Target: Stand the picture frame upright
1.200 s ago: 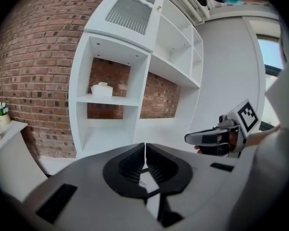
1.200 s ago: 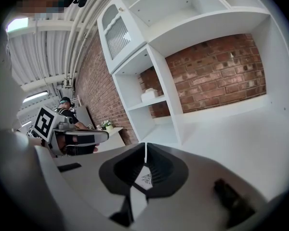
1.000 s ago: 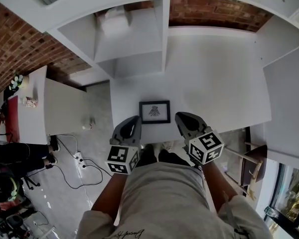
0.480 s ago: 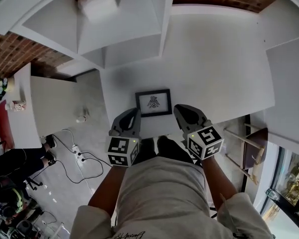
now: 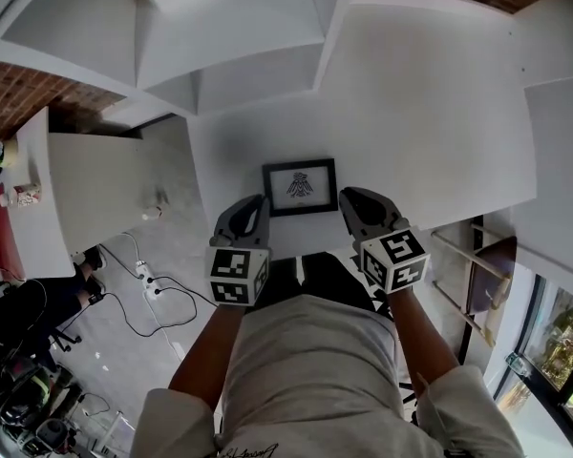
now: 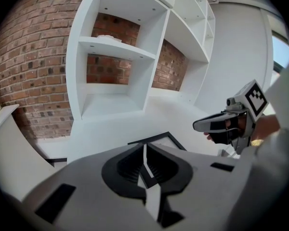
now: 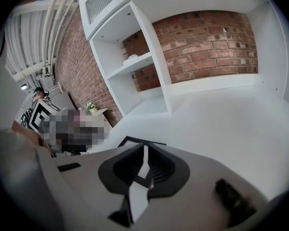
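Observation:
A black picture frame with a small dark print lies flat on the white table, close to the near edge. My left gripper hovers just left of the frame's near corner, and my right gripper just right of it. Both are apart from it. In the left gripper view the jaws meet in a thin slit, shut and empty, with the frame just beyond them. In the right gripper view the jaws also look shut and empty, and a corner of the frame shows past them.
A white shelf unit stands on the table at the back left, against a brick wall. A white side table and floor cables lie to the left. A wooden chair stands to the right.
Both grippers have come down and forward: a second ago their tips were short of the frame's near edge, now they flank its near corners. The frame has not moved.

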Motion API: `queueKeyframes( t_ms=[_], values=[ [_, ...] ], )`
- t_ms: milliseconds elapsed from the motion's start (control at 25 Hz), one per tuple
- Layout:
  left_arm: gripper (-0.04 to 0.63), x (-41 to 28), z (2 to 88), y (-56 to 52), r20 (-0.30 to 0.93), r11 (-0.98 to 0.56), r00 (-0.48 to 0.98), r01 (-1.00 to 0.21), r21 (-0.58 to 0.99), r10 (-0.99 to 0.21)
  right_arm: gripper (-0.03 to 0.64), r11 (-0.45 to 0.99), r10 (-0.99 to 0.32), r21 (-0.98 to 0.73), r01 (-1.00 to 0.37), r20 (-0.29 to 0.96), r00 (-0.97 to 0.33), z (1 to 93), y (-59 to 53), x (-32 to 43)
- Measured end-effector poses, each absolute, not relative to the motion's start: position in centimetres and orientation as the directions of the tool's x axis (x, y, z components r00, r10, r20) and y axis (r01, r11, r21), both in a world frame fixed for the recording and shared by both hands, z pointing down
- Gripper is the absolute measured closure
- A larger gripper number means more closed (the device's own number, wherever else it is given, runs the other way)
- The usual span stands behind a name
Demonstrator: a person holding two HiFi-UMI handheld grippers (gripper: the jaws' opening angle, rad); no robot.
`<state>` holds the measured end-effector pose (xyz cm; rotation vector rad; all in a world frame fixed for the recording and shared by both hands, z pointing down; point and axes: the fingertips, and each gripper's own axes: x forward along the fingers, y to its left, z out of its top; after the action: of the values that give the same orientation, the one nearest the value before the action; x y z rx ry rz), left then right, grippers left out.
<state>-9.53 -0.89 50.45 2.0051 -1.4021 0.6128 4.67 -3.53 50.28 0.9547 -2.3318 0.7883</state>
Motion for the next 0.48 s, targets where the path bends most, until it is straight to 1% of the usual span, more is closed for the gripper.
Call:
queueKeyframes(
  t_ms=[120, 200, 400, 480],
  values=[
    [0.563, -9.7, 51.4, -0.9, 0.693, -0.241, 0.33, -0.944, 0.226, -0.641, 0.586, 0.581, -0.451, -0.318, -0.749, 0.641, -0.621, 51.1, -3.9, 4.6],
    [0.526, -9.7, 52.2, -1.1, 0.706, -0.23, 0.334, -0.943, 0.242, -0.625, 0.584, 0.577, -0.449, -0.314, -0.754, 0.65, -0.614, 51.8, -4.2, 4.5],
    [0.478, -9.5, 54.0, -1.3, 0.739, -0.22, 0.341, -0.94, 0.261, -0.581, 0.584, 0.563, -0.425, -0.319, -0.763, 0.679, -0.598, 53.8, -4.1, 4.2],
    [0.472, -9.4, 54.6, -1.4, 0.747, -0.219, 0.345, -0.939, 0.266, -0.569, 0.58, 0.552, -0.42, -0.313, -0.772, 0.696, -0.582, 54.4, -4.0, 4.5]
  ],
)
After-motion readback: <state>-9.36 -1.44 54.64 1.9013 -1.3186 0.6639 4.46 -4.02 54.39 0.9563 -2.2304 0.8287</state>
